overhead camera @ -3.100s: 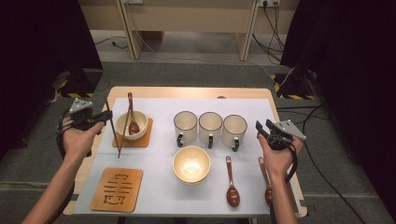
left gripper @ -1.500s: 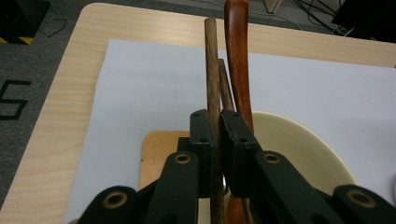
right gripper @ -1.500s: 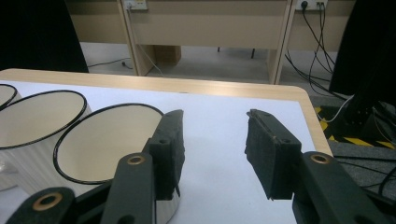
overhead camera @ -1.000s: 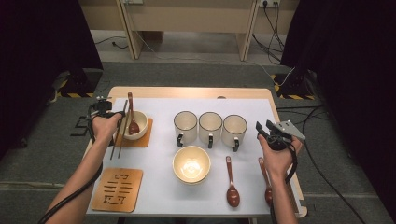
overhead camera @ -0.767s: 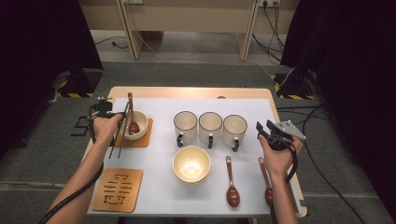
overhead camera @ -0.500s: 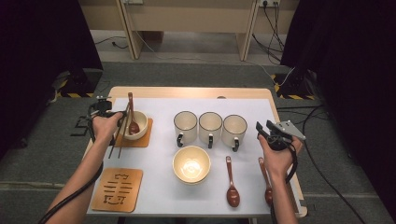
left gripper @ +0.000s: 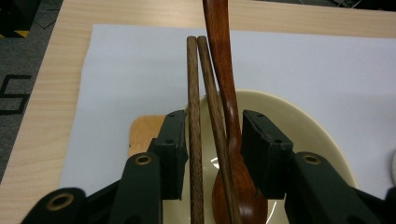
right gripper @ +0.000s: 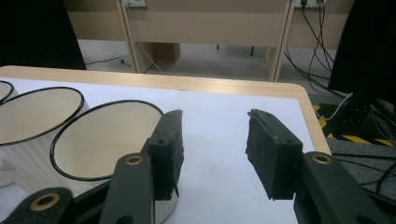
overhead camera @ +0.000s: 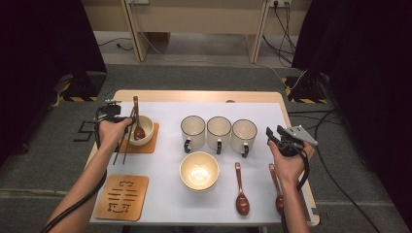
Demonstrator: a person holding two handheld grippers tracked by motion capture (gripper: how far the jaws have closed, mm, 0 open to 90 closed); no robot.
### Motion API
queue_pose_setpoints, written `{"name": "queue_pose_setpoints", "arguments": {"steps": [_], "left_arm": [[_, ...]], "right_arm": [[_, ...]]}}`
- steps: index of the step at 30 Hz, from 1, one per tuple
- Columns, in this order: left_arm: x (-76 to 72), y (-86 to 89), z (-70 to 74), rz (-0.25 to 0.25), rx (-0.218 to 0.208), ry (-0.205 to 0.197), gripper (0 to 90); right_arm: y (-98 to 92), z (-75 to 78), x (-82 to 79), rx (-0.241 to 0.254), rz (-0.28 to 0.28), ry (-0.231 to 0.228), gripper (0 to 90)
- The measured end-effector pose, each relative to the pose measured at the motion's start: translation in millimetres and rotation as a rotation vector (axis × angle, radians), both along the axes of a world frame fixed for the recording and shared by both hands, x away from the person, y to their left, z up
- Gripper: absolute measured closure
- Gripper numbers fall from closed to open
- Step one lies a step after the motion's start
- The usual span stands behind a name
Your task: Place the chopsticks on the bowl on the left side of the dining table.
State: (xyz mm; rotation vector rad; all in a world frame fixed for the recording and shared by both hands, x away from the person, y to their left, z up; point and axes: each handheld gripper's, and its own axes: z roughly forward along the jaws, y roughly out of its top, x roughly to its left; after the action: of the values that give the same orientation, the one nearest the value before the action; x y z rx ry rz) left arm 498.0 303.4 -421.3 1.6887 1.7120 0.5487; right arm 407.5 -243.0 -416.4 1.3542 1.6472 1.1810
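Table setting, left place. The left gripper (left gripper: 212,149) stands over the small bowl (left gripper: 308,135), its jaws spread partway and lately opening; the pair of chopsticks (left gripper: 198,116) lies between them, with a gap to either pad as far as the left gripper view shows, so the grip reads as let go. The chopsticks rest across the bowl's rim, tips pointing away beyond the jaws, and the wooden spoon (left gripper: 224,93) lies just inside the right-hand jaw, its scoop down in the bowl. In the high view this bowl sits on a wooden coaster (overhead camera: 141,144).

The right gripper (right gripper: 212,149) waits with jaws spread and nothing between them, a mug (right gripper: 102,140) off its left jaw (three mugs stand in a row).

Judged progress: one place appears furnished. The second bowl (overhead camera: 198,171), the empty coaster (overhead camera: 121,196) and two spoons (overhead camera: 241,191) probably remain to be arranged.
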Motion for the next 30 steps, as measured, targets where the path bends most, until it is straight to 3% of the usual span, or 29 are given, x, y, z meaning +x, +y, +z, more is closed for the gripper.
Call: {"name": "queue_pose_setpoints", "arguments": {"steps": [9,18,23,27,30], "left_arm": [[0.3,0.8,-3.1,0.024,-0.014,0.017,71.9],[-0.1,0.8,-4.1,0.044,-0.024,0.015,76.5],[-1.5,0.6,-3.8,0.042,-0.032,0.003,74.4],[-6.2,2.0,-1.7,0.033,-0.023,-0.014,63.4],[-12.1,3.4,1.6,0.015,-0.016,-0.031,59.9]], "right_arm": [[-0.6,-0.4,0.1,-0.003,-0.002,0.005,55.7],[-1.1,-0.9,0.4,-0.005,-0.001,0.003,55.7],[-1.4,-0.7,0.1,-0.004,-0.004,0.004,55.6],[-1.7,0.4,-0.6,-0.009,-0.004,0.002,55.7],[-1.5,0.6,-0.6,-0.009,-0.003,-0.001,55.6]]}}
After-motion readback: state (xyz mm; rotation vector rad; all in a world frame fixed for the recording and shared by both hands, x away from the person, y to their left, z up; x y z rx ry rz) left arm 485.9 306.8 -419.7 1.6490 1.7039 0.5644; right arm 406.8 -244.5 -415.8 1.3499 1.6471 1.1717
